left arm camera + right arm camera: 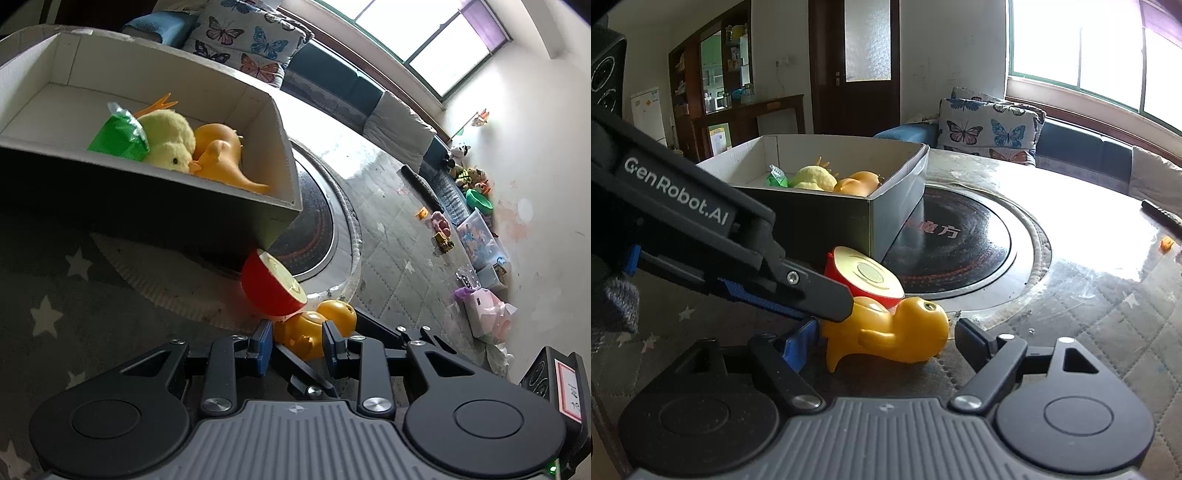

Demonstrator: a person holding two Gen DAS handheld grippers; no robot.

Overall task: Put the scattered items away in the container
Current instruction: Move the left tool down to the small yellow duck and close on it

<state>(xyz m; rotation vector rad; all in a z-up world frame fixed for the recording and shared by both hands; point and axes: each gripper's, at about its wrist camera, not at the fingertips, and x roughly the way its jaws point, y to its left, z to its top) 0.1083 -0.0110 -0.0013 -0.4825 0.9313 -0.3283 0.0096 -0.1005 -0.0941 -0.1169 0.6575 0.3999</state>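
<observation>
A yellow rubber duck (306,332) (886,332) lies on its side on the quilted table cover. My left gripper (297,345) (827,306) is shut on the duck's body, with a pad against each side. My right gripper (886,345) stands open around the same duck; a thin gap shows between its right finger and the duck's head. A red toy apple half (269,291) (864,275) leans on the duck, just in front of the box corner. The grey cardboard box (147,184) (831,218) holds a green packet (118,136), a yellow plush chick (170,140) and an orange duck (221,155).
A round black hotplate (960,240) is set into the table beside the box. A dark remote-like bar (1160,214) and a small orange piece (1166,243) lie at the far right. Butterfly cushions (990,129) sit behind. Toys and bins (476,236) line the wall.
</observation>
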